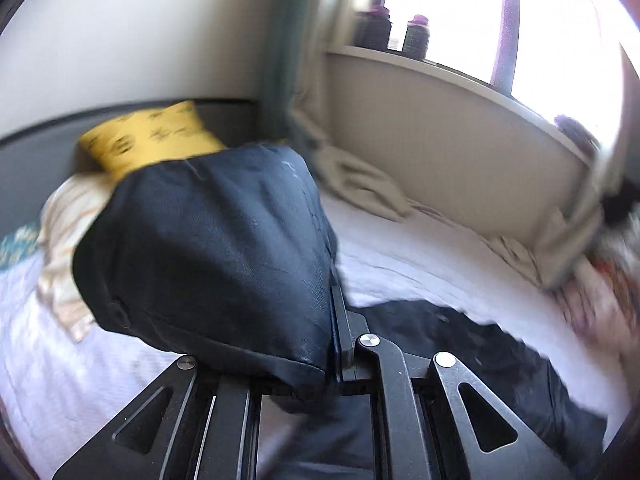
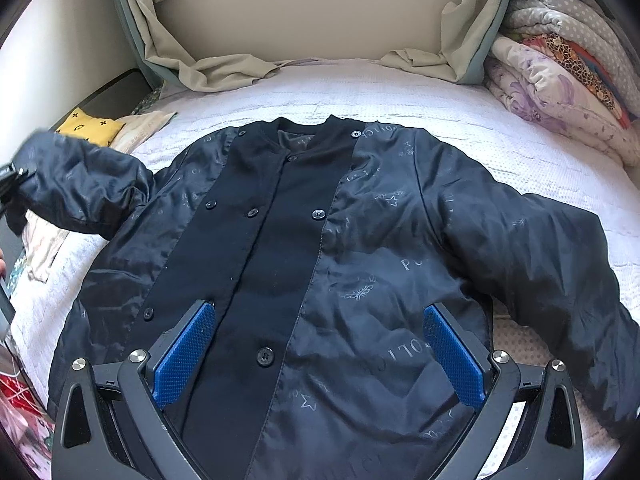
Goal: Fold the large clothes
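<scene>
We see a dark navy jacket lying face up and spread out in the middle of a bed, collar toward the wall, its buttoned placket running down the centre. The left hand-held gripper is clamped on the jacket's sleeve, and in the right wrist view that sleeve is raised off the bed to the jacket's left. The right hand-held gripper hovers over the jacket's lower front with its blue pads spread wide, holding nothing; we cannot tell whether it touches the cloth.

We judge the step in hand to be folding the lifted sleeve across the chest. To do it well, we would carry the cuff over the placket, keep the sleeve flat and untwisted, and use the open gripper to pin the body near the hem so the slippery shell does not slide.

The bed wears a pale, textured cover. Beyond the jacket's collar, beige curtains pool against the wall under a bright window. Left of the jacket sits a yellow patterned cushion and a pale striped cloth. Right of the jacket, folded quilts are stacked.
</scene>
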A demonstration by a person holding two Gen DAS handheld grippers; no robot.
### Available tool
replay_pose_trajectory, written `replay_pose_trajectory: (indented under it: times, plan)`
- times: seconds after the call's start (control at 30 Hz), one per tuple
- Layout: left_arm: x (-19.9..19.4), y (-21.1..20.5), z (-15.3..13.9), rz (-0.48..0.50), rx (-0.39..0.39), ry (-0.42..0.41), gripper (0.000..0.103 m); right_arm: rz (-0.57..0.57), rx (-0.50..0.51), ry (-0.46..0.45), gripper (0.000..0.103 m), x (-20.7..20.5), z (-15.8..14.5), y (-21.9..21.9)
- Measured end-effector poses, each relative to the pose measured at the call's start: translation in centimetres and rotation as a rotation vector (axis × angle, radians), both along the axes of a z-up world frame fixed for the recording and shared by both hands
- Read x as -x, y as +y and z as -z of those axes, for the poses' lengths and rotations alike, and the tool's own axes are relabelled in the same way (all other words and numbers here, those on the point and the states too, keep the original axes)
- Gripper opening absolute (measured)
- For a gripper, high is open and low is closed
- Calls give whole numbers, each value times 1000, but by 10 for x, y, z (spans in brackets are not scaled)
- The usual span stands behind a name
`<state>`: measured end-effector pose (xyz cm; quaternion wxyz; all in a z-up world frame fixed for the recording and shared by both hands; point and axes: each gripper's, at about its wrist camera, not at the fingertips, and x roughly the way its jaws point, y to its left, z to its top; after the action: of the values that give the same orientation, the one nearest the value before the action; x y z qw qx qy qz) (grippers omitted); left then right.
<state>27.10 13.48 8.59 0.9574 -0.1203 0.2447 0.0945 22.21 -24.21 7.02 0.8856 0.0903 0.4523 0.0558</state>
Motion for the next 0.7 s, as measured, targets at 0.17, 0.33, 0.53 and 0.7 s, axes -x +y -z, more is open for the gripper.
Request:
replay_pose_trajectory:
  times: [0.17, 0.33, 0.53, 0.7]
  plan:
    - [-13, -89, 30, 198, -72, 74, 16, 22, 24, -15, 103, -3, -3, 0]
    - [-27, -171, 88, 387, -125, 260, 25, 56, 38, -23, 103, -7, -5, -7]
    - [-15, -216, 139, 532, -170, 471, 80, 128, 28, -25, 103, -8, -7, -30]
    - [19, -236, 136, 623, -229, 498, 93, 170, -26, -5, 103, -8, -8, -52]
